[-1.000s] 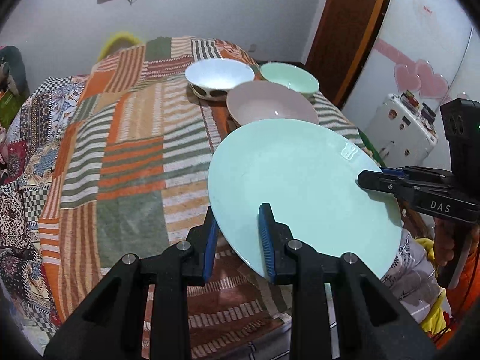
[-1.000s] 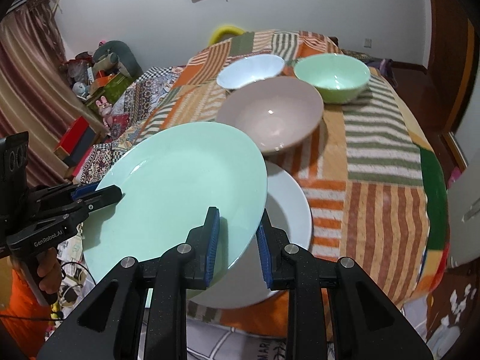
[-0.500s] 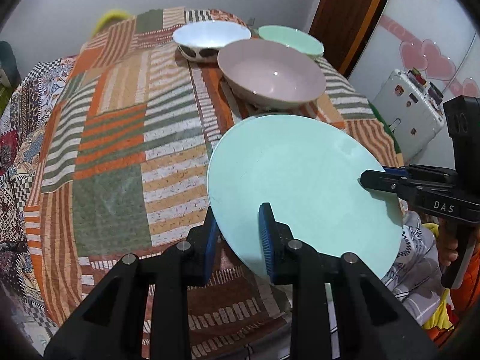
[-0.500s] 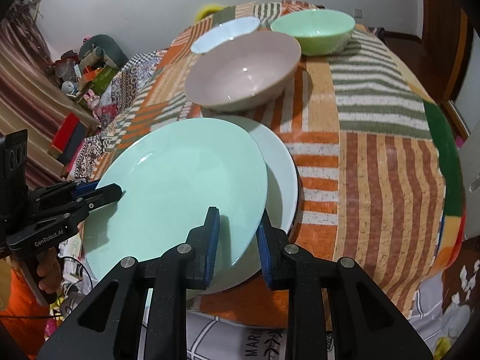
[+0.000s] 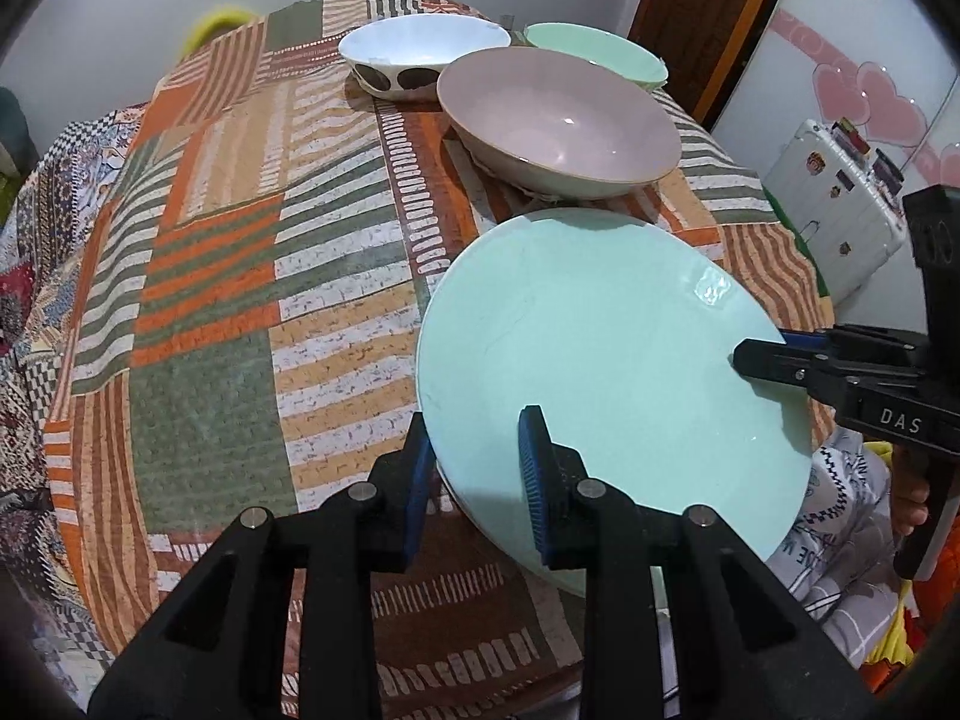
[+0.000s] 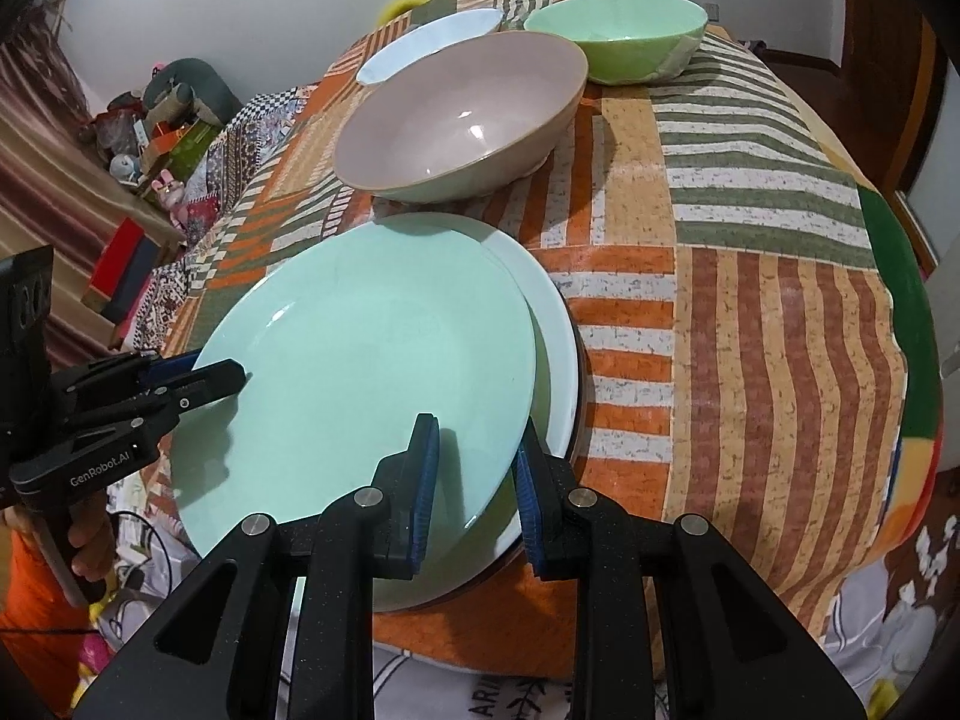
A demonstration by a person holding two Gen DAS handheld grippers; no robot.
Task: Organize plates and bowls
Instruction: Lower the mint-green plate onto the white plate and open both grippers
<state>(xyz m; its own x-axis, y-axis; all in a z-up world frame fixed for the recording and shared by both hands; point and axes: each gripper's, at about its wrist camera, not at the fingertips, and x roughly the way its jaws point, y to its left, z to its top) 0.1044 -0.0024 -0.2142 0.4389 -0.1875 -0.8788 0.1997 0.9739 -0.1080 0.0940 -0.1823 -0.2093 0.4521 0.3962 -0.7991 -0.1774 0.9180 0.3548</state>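
Lower the round mint-green plate (image 6: 366, 354), pinched at opposite rims by left gripper (image 5: 477, 483) and right gripper (image 6: 474, 483), squarely onto the white plate (image 6: 555, 348) at the table's near edge.

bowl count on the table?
3. Pink bowl nearest, just beyond the stacked plates; green bowl behind it toward the door side; white spotted bowl behind on the other side. None seems hidden.

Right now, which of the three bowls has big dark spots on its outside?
The white bowl at the far end of the table. The pink bowl in front of it and the green bowl beside it are both plain.
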